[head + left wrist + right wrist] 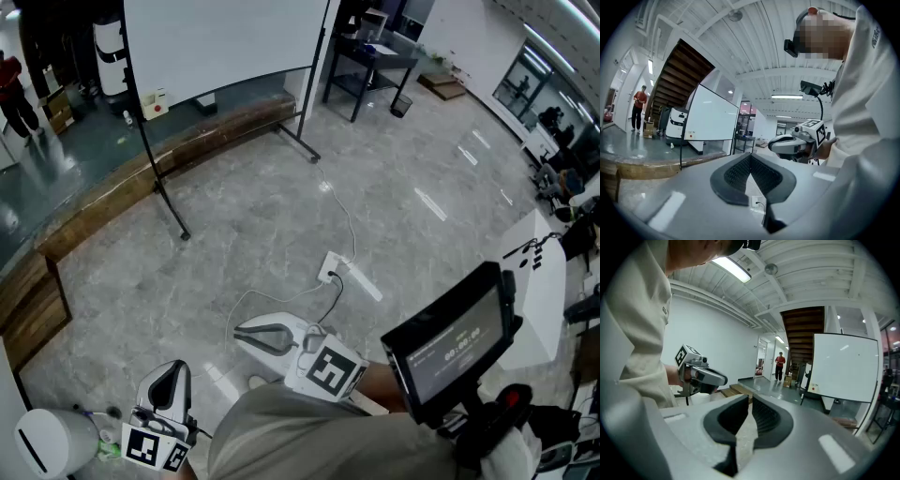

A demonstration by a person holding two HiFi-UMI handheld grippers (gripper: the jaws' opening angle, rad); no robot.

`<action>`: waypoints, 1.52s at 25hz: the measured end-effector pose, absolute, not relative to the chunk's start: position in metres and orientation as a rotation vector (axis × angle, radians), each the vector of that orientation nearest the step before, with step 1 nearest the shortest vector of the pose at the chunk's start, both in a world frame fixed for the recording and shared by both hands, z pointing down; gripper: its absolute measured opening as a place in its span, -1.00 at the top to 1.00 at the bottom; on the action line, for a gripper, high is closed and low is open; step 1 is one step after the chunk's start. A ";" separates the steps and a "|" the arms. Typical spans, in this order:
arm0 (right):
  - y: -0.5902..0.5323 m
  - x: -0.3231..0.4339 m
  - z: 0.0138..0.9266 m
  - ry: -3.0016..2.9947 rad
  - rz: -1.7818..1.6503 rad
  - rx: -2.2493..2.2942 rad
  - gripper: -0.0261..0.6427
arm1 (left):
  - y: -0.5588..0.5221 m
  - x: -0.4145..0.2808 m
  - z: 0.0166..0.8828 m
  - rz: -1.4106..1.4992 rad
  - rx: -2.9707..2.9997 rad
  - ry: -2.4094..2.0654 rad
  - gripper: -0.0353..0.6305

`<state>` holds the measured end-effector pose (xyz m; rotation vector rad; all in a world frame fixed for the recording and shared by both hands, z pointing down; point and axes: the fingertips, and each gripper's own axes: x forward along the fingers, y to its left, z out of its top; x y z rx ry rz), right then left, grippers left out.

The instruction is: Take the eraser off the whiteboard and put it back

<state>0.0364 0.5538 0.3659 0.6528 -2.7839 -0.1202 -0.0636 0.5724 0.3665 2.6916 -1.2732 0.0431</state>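
The whiteboard [225, 37] stands on a black wheeled frame at the far side of the floor. A small white eraser with a red mark [153, 101] sits at its lower left corner; it also shows in the left gripper view as the eraser [689, 135] and in the right gripper view as the eraser [814, 389]. My left gripper [172, 367] is low at the bottom left, shut and empty. My right gripper [240, 330] is held in front of my body, also shut with nothing in it. Both are far from the board. The left gripper [750, 155] and right gripper [751, 397] point level toward the board.
A white power strip [335, 268] with cables lies on the grey floor between me and the board. A wooden step edge [141, 178] runs under the board's stand. A black table [370, 56] stands behind the board, a screen [450, 347] at my right, a person in red [13, 89] far left.
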 end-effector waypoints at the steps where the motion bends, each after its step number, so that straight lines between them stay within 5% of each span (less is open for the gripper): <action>1: 0.555 0.036 0.366 -2.785 -0.122 0.650 0.84 | 0.574 -0.064 0.367 0.044 2.690 -1.275 0.88; 23: 0.541 0.052 0.380 -2.766 -0.001 0.719 0.84 | 0.556 -0.068 0.382 0.025 2.653 -1.283 0.88; 38: 0.337 0.090 0.394 -2.800 0.051 0.730 0.84 | 0.362 -0.040 0.377 0.147 2.621 -1.365 0.88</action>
